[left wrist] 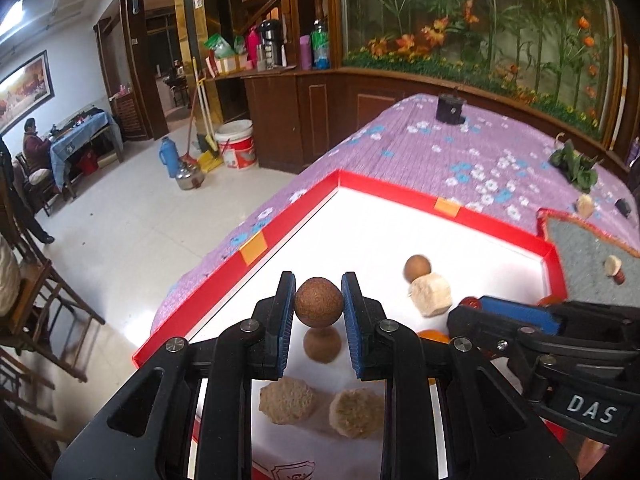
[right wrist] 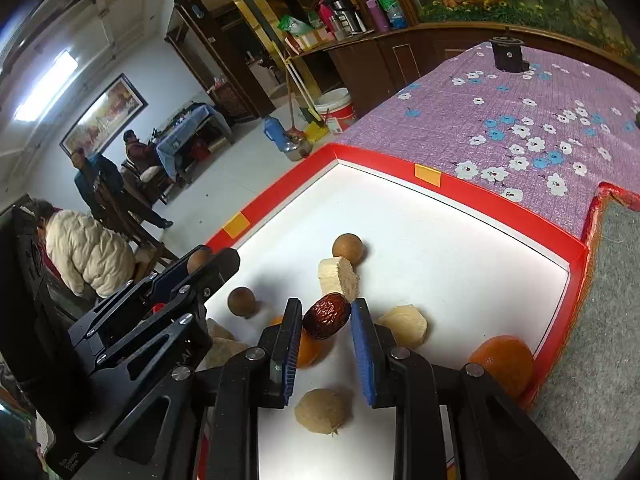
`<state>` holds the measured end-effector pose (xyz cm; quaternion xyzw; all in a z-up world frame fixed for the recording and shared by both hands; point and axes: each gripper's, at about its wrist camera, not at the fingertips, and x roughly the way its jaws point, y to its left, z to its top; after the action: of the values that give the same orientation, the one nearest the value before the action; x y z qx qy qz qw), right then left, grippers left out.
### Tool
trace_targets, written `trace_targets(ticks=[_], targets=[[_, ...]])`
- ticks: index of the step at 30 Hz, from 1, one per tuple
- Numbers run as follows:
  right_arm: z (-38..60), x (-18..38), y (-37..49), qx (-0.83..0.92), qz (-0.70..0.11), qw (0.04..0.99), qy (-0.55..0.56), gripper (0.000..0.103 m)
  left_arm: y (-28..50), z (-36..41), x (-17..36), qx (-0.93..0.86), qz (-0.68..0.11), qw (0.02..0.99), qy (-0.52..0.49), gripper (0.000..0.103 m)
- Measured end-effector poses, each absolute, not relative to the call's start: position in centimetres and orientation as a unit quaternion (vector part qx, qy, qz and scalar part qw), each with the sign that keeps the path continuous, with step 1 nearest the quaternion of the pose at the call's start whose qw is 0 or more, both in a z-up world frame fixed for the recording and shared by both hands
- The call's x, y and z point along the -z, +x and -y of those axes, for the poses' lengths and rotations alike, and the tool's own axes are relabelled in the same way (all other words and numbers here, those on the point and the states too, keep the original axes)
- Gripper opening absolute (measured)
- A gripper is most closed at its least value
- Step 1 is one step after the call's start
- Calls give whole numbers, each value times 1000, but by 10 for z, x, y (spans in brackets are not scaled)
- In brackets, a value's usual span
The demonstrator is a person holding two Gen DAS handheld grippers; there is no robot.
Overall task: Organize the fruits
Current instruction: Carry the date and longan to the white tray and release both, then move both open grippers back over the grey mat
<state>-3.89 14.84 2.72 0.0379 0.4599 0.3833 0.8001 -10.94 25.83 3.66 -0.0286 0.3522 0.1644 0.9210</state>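
My left gripper (left wrist: 319, 308) is shut on a round brown longan (left wrist: 319, 306) and holds it above the white floor of the red-rimmed tray (left wrist: 400, 192). Another longan (left wrist: 320, 346) lies on the tray below it. My right gripper (right wrist: 326, 320) is shut on a wrinkled dark red jujube (right wrist: 327, 316), held above the tray (right wrist: 460, 188). The right gripper also shows in the left wrist view (left wrist: 516, 312) and the left gripper in the right wrist view (right wrist: 200, 264). Loose longans (right wrist: 348, 249) (right wrist: 241, 301), pale fruit chunks (right wrist: 338, 278) (right wrist: 404, 326) (right wrist: 323, 411) and oranges (right wrist: 502, 362) lie in the tray.
The tray sits on a purple flowered tablecloth (left wrist: 440, 152). A grey felt mat with a red edge (right wrist: 612, 280) lies to the right, with small pieces (left wrist: 614, 268) on it. A black stand (left wrist: 450, 108) and a green leafy bunch (left wrist: 576, 164) sit farther back. People sit at the left.
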Motion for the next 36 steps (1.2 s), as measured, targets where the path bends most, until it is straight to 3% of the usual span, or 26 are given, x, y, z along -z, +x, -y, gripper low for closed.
trace_targets(ticks=[2,3,4,6,15,27,36], targets=[[-148,-26,-36,-384,-464,797,38,37,-108,-257,-34,-169,-362,916,-22,28],[-145,-27,-34,-386,-464,796,48,40,-108,-256,-34,-172,-364,915,-19,36],[-142,-28,-32,-388,-461,796,56,42,-109,-255,-36,-175,-362,916,-16,47],[-134,-34,-31,-390,-450,800,69,43,-113,-252,-40,-180,-353,918,-11,55],[-58,-64,-19,-343,-412,835,121,43,-111,-219,-73,-155,-330,931,1,55],[172,-65,6,-184,-434,852,228,43,-92,-83,-61,8,-337,935,106,55],[175,-32,30,-193,-473,828,232,43,-74,-34,-61,45,-351,925,141,55]])
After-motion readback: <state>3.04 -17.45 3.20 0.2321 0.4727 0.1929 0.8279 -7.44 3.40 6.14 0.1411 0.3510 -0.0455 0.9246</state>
